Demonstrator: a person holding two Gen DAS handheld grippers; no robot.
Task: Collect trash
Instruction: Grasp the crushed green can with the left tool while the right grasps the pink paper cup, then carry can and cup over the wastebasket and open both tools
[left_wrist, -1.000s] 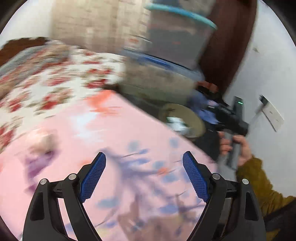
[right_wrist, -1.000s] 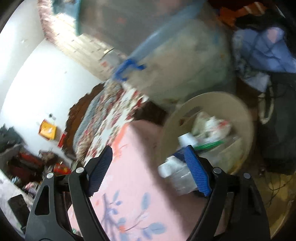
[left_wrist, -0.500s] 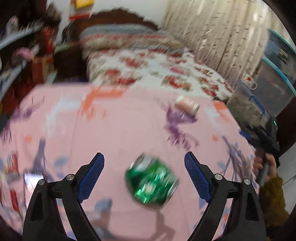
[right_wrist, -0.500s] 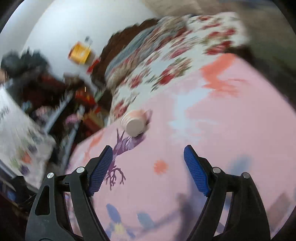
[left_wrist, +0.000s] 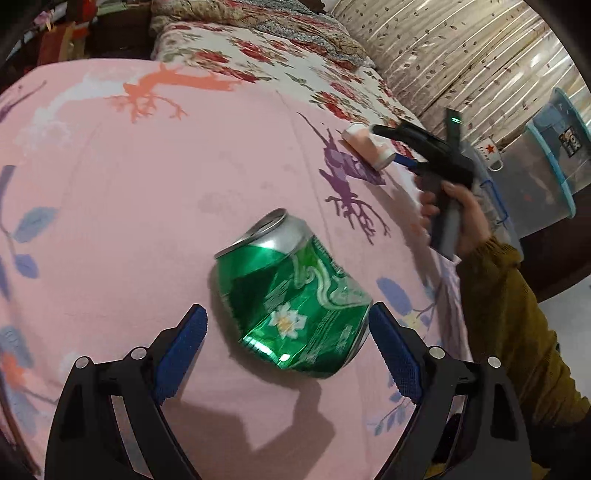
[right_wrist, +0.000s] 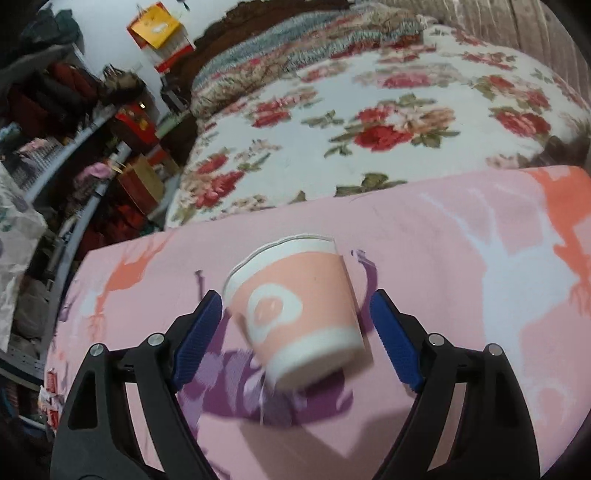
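Observation:
A crushed green drink can (left_wrist: 291, 295) lies on its side on the pink printed sheet (left_wrist: 147, 192). My left gripper (left_wrist: 287, 317) hangs open just over it, one pad on each side; the right pad is very near the can's flank. A pink and white paper cup (right_wrist: 295, 310) lies tipped over on the same sheet (right_wrist: 461, 295). Around it my right gripper (right_wrist: 295, 301) stands open, with small gaps at both pads. The left wrist view also shows the cup (left_wrist: 364, 146) between the right gripper's fingers (left_wrist: 391, 133), with a hand (left_wrist: 458, 218) on the handle.
A floral blanket (right_wrist: 369, 129) covers the bed beyond the pink sheet. Stacked clear storage boxes (left_wrist: 546, 166) and a white mug with a red star (left_wrist: 489, 153) stand past the bed's right edge. Cluttered shelves (right_wrist: 74, 129) run along the left.
Both views swung away from the storage boxes and the round bin to the bed. The left gripper closed in over the green can; the right gripper came down around the paper cup.

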